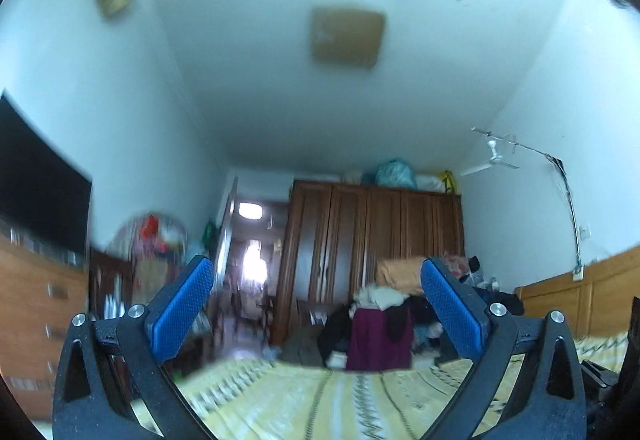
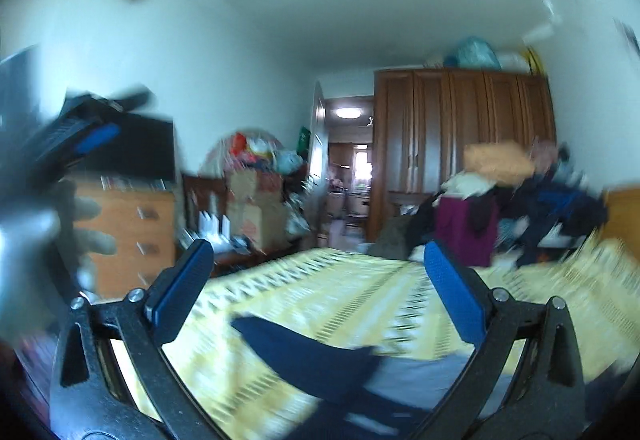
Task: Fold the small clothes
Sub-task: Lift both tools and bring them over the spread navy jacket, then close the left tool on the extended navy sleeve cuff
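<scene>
- Right tool gapes wide and holds nothing, its blue pads tipped down toward the bed
- Dark navy garment lies on the bed at lower centre of the right wrist frame, below the pads, long axis running upper left to lower right
- Left tool also wide and empty, aimed up at the room; no garment shows there, so the right one seems nearer

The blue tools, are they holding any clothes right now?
No. Both are open with nothing between their fingers: the left tool points up at the room, and the right tool is above a dark blue garment on the bed.
</scene>
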Demonstrator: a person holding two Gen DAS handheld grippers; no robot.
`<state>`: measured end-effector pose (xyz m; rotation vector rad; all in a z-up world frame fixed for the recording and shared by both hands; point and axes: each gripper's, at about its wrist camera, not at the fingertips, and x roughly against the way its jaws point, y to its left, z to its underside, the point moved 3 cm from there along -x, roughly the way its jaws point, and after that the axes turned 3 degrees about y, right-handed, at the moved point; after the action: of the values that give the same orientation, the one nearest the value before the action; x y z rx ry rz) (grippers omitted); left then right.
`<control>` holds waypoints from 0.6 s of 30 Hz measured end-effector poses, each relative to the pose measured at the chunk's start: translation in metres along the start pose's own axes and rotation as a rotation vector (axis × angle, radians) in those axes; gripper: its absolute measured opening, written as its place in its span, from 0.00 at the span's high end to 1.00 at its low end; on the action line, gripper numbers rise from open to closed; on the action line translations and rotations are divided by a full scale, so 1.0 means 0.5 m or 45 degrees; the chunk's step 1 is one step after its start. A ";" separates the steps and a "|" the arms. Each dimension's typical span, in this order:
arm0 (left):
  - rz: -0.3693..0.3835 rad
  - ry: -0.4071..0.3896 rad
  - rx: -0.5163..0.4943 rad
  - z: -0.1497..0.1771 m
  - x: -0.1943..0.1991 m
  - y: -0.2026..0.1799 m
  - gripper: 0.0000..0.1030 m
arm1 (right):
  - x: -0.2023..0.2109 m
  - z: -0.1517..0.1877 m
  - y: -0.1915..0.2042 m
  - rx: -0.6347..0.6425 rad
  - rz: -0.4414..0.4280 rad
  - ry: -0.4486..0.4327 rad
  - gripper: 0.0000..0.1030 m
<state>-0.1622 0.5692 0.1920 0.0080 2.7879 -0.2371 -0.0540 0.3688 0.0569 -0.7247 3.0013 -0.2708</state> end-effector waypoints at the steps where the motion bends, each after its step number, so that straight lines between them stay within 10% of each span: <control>1: 0.038 0.167 0.039 0.032 -0.033 -0.001 0.00 | 0.004 0.019 -0.005 0.081 0.038 0.015 0.00; 5: 0.136 0.695 0.182 0.208 -0.133 -0.006 0.00 | 0.043 0.093 -0.018 0.302 0.129 0.133 0.00; 10: 0.077 1.088 0.125 0.453 -0.205 -0.012 0.00 | 0.084 0.195 -0.048 0.372 0.189 0.387 0.00; 18: -0.088 1.292 0.338 0.710 -0.345 0.156 0.00 | 0.024 0.295 -0.107 0.218 0.188 0.619 0.00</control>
<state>0.1216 0.5915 -0.0918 0.1302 3.7257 -0.8119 -0.0287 0.2929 -0.0787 -0.4723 3.3933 -0.7893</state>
